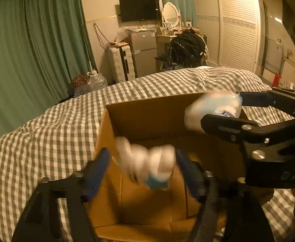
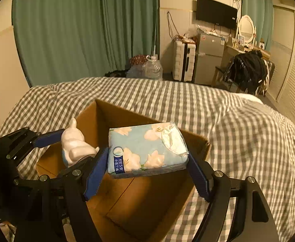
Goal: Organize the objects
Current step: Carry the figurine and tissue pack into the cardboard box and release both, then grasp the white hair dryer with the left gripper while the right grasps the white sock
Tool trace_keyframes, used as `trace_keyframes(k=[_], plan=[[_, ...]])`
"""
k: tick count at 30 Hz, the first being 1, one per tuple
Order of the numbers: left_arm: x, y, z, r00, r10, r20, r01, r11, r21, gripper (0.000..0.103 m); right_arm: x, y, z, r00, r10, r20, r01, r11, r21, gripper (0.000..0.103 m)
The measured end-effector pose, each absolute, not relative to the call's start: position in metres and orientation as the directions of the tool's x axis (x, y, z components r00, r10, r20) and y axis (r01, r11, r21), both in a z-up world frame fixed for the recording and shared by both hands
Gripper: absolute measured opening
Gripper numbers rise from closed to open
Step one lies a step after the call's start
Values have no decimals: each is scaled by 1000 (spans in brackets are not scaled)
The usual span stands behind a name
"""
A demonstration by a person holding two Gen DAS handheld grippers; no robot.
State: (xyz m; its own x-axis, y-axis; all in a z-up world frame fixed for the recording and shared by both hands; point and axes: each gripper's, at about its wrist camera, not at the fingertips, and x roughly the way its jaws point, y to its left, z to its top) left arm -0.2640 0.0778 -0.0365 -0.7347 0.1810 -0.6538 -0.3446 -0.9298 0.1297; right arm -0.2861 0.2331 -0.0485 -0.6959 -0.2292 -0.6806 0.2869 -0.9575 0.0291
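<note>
Cardboard box on bed; tissue pack, figurine held above.

Warm, dim yellowish indoor light is filling the room, and both views are bending strongly at their dark round edges. In the left wrist view the white figurine is smearing with motion blur, and so is the tissue pack. The right wrist view is staying sharp; deep shadow is pooling inside the cardboard box.

The box sits on the bed; above it, the figurine left of the tissue pack.
</note>
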Motion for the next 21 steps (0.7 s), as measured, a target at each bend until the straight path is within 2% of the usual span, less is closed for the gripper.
trace_keyframes(k=[1, 3, 9, 14, 21], plan=[[-261, 76, -33, -742, 180, -645, -339, -932, 130, 96, -285, 234, -49, -698, -237, -676, 289, -957, 38, 80], [-252, 71, -27, -751, 191, -632, -338, -934, 120, 97, -279, 238, -42, -713, -235, -660, 270, -961, 50, 89], [-222, 48, 9, -765, 150, -627, -284, -951, 119, 97, -251, 249, 4, -737, -229, -636, 233, -969, 79, 89], [-180, 30, 54, -806, 112, -581, -228, -965, 131, 102, -195, 245, 62, -788, -228, -573, 254, -967, 35, 89], [-120, -3, 106, -852, 37, -522, -151, -972, 178, 103, -114, 235, 119, -828, -225, -513, 277, -961, -26, 89]])
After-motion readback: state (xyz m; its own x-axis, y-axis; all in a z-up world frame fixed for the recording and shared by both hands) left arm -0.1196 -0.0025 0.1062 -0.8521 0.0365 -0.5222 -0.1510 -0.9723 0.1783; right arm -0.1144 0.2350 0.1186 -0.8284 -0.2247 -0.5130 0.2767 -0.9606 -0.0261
